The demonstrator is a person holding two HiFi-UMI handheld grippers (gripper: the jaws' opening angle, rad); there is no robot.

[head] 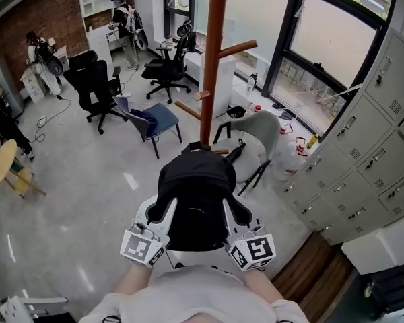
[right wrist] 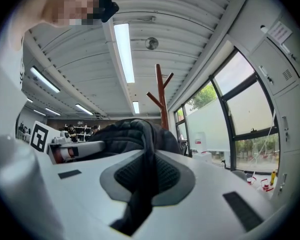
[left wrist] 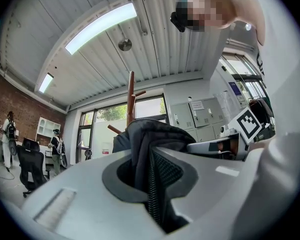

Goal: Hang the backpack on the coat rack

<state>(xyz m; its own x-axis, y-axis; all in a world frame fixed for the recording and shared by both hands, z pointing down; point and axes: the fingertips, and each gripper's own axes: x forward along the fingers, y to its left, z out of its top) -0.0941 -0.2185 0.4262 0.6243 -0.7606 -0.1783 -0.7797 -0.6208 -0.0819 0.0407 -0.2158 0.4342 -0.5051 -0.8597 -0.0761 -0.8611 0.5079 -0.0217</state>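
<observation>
A black backpack [head: 195, 180] hangs in the air in front of me, held by its two shoulder straps. My left gripper [head: 167, 210] is shut on the left strap [left wrist: 159, 184], whose mesh padding is pinched between the jaws. My right gripper [head: 230, 210] is shut on the other strap [right wrist: 142, 184]. The brown wooden coat rack [head: 213, 52] stands just beyond the bag, with pegs pointing right [head: 239, 48] and left [head: 188, 110]. Its pole rises above the backpack in both the left gripper view [left wrist: 131, 96] and the right gripper view [right wrist: 162, 99].
A grey chair [head: 259, 133] stands right behind the rack's base, and a blue chair [head: 155, 120] to its left. Grey lockers [head: 370, 147] line the right side, under a large window [head: 330, 39]. Black office chairs [head: 94, 86] and people stand at the far left.
</observation>
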